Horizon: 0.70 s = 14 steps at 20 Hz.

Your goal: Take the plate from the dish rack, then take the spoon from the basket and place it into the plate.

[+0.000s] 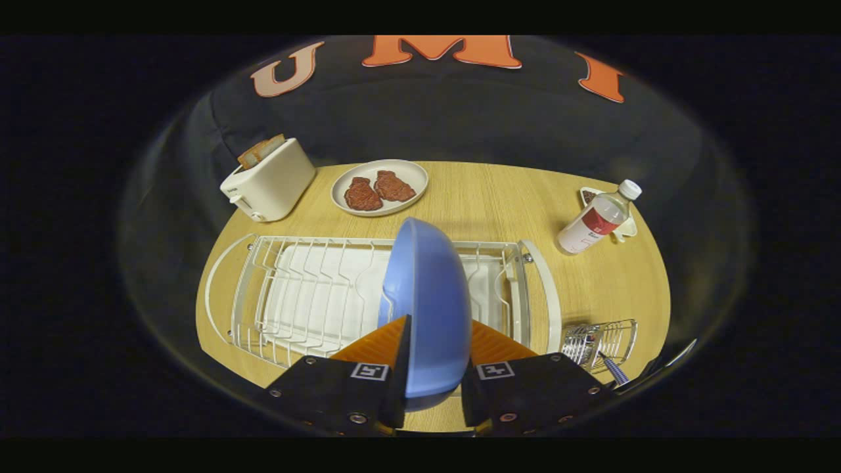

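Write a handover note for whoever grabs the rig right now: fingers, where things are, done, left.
Gripper: fingers closed on the blue plate, one on each side, plate held on edge.
Plate: at the white dish rack, upright over its wires; I can't tell whether it has cleared the slots.
Spoon: a handle sticks out of the small wire basket beside the rack's right end, probably the spoon.
Elsewhere on the table: toaster, plate with two red patties, bottle.
Done: plate gripped.
Left: lift the plate free, set it flat on bare table, release, then move the spoon into it.
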### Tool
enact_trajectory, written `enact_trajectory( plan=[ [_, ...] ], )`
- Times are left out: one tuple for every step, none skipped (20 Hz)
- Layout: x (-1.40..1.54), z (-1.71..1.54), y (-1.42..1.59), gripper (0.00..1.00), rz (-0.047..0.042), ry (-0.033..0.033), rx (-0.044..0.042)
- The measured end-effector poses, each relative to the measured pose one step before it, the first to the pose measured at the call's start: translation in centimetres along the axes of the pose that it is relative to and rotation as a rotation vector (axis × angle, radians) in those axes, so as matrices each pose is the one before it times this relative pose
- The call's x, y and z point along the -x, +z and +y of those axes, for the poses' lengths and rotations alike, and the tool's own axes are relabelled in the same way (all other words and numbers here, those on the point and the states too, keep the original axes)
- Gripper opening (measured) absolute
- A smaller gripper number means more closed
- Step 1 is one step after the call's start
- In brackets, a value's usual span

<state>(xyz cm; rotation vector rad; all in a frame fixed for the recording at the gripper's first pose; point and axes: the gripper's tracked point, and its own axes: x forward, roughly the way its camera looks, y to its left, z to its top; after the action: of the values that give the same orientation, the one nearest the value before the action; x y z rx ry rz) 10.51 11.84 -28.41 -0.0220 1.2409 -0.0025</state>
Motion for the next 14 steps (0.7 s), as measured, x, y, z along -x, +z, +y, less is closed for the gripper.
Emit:
enact_trajectory(
  plan=[
    [0.268, -0.278, 0.477, 0.33, -0.01997, -0.03239, 0.0116],
    [0.287, -0.43, 0.79, 0.32, -0.02664, -0.03665, 0.02467],
    [0.302, -0.61, 0.75, 0.31, -0.02628, -0.03973, 0.02824],
    [0.289, -0.024, 0.449, 0.29, -0.01075, -0.01541, 0.02196],
    [0.377, 0.016, 0.084, 0.28, -0.00577, -0.02071, 0.01237],
    [0.152, 0.023, 0.17, 0.28, -0.00549, -0.0116, 0.01847],
    [0.132, -0.167, 0.169, 0.28, -0.00947, -0.01485, 0.01047],
    [0.156, -0.054, 0.412, 0.28, -0.01685, -0.01123, 0.00785],
    [0.297, 0.109, 0.127, 0.28, -0.01248, 0.00052, -0.0014],
    [0.247, 0.076, 0.057, 0.28, -0.00387, 0.0039, 0.00855],
    [0.311, -0.075, -0.33, 0.28, 0.00467, 0.00268, 0.00338],
    [0.332, -0.104, 0.038, 0.28, 0.00103, 0.00252, 0.00341],
    [0.284, -0.153, 0.18, 0.28, -0.00737, 0.00414, -0.00861],
    [0.41, -0.139, 0.297, 0.28, -0.01167, 0.00621, -0.01125]
  ],
)
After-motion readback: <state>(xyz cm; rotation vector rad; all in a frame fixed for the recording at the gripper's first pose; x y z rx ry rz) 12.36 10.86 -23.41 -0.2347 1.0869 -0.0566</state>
